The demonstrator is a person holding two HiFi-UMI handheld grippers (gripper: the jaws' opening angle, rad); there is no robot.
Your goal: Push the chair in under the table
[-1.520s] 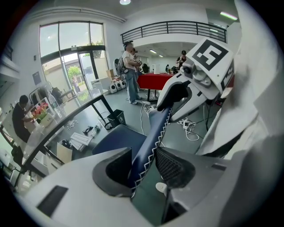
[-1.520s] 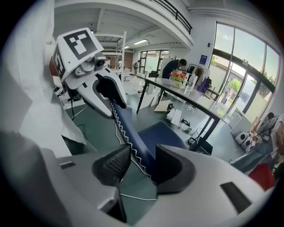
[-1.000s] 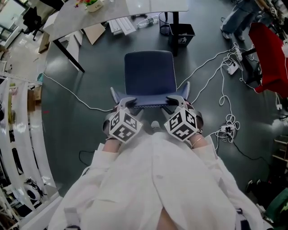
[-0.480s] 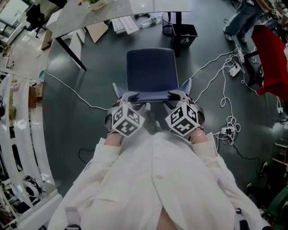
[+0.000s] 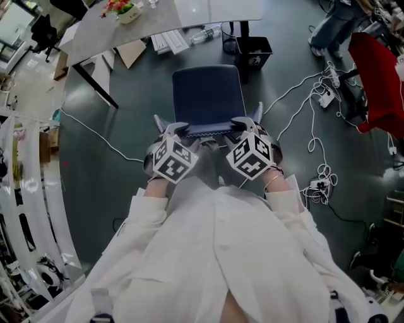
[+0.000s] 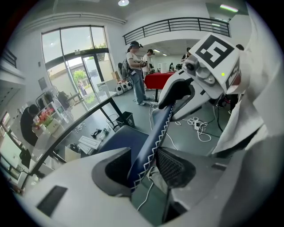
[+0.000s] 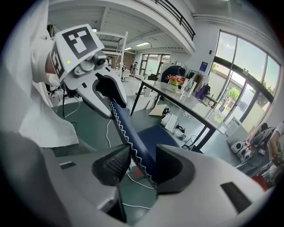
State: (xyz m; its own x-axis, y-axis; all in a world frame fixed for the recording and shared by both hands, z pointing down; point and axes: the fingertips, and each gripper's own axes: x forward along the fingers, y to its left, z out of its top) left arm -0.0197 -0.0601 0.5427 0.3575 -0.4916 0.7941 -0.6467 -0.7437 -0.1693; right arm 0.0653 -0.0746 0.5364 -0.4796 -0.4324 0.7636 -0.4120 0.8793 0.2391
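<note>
A chair point(image 5: 207, 94) with a dark blue seat and backrest stands on the grey floor, facing a grey-topped table point(image 5: 189, 12) at the top of the head view. The seat's front edge is close to the table's near edge. My left gripper point(image 5: 178, 130) and right gripper point(image 5: 242, 125) both clamp the top edge of the backrest, left and right of its middle. In the left gripper view the stitched backrest point(image 6: 155, 133) runs between the jaws of the left gripper point(image 6: 142, 164). In the right gripper view the backrest point(image 7: 126, 128) is pinched in the right gripper point(image 7: 140, 162).
A black bin point(image 5: 252, 50) stands just right of the chair by a table leg. A slanted black table leg point(image 5: 95, 82) is at the left. Cardboard, white boards and a bottle lie under the table. White cables point(image 5: 315, 94) trail over the floor at the right, beside a red object point(image 5: 379, 82).
Both grippers and the chair have slid forward toward the table, and the table fills more of the top of the head view. The grips on the backrest are unchanged.
</note>
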